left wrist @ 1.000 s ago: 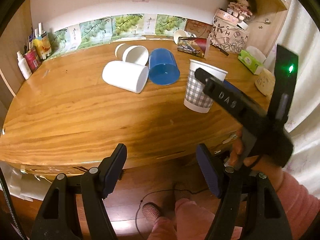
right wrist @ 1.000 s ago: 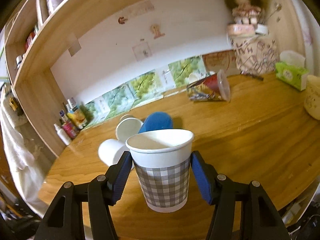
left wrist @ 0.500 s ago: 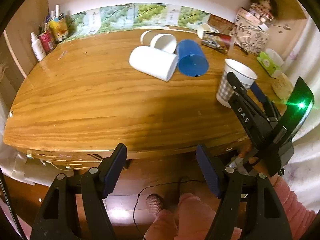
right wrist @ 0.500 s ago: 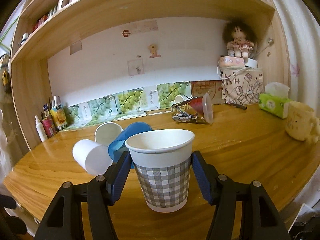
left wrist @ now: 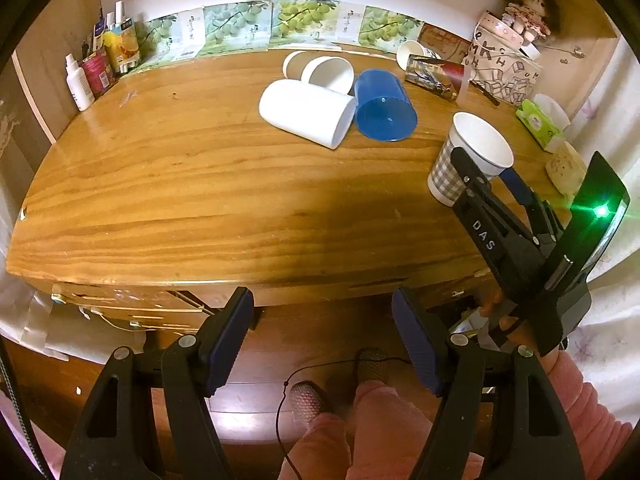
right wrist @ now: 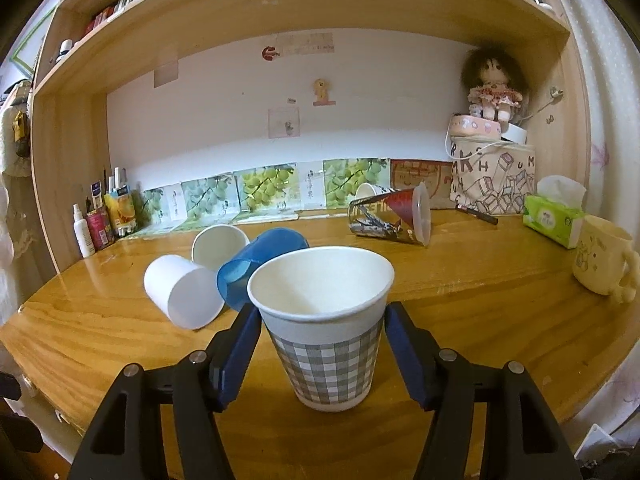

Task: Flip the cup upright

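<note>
A grey-and-white checked paper cup stands upright on the wooden desk, mouth up. My right gripper has its blue pads on either side of the cup, apparently touching its sides. The cup also shows in the left wrist view, near the desk's right front, with the right gripper around it. My left gripper is open and empty, held in front of and below the desk's front edge.
A white cup, a blue cup and two more white cups lie on their sides mid-desk. A printed cup lies further back. A cream mug, tissue pack, printed bag and bottles line the edges.
The left gripper has pulled back and risen, showing more of the desk from above. The right gripper has levelled out around the checked cup, which stays upright in the same place.
</note>
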Motion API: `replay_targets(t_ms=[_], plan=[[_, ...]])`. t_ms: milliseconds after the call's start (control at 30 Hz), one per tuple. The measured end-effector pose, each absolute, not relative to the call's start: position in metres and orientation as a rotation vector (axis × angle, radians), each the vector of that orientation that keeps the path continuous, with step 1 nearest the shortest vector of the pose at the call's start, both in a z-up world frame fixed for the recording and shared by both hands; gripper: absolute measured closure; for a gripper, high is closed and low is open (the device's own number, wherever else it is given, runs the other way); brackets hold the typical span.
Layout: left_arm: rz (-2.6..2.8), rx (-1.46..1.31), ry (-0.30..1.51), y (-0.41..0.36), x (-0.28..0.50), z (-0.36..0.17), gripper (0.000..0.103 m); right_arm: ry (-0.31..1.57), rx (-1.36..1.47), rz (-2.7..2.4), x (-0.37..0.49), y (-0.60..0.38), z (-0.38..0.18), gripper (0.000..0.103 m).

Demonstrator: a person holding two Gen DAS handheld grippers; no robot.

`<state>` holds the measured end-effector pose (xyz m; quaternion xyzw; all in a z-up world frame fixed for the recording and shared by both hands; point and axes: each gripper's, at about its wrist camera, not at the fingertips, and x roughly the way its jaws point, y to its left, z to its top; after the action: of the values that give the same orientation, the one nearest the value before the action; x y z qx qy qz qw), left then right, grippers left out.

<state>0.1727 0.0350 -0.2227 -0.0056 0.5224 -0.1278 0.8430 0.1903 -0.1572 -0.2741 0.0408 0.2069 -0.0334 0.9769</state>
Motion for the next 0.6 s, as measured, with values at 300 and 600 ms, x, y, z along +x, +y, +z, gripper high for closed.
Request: replay_targets(t_ms=[300, 600], plan=[[-0.234, 0.024, 1.111, 0.028, 0.164, -0.218, 0.028, 0.535, 0.086, -0.046, 0.173, -0.161, -0.278, 0.027], [-0.125, 0.043, 1.026, 0.030, 0.160, -0.189, 0.028, 0.703, 0.134, 0.018, 0.117, -0.179, -0.250, 0.022]])
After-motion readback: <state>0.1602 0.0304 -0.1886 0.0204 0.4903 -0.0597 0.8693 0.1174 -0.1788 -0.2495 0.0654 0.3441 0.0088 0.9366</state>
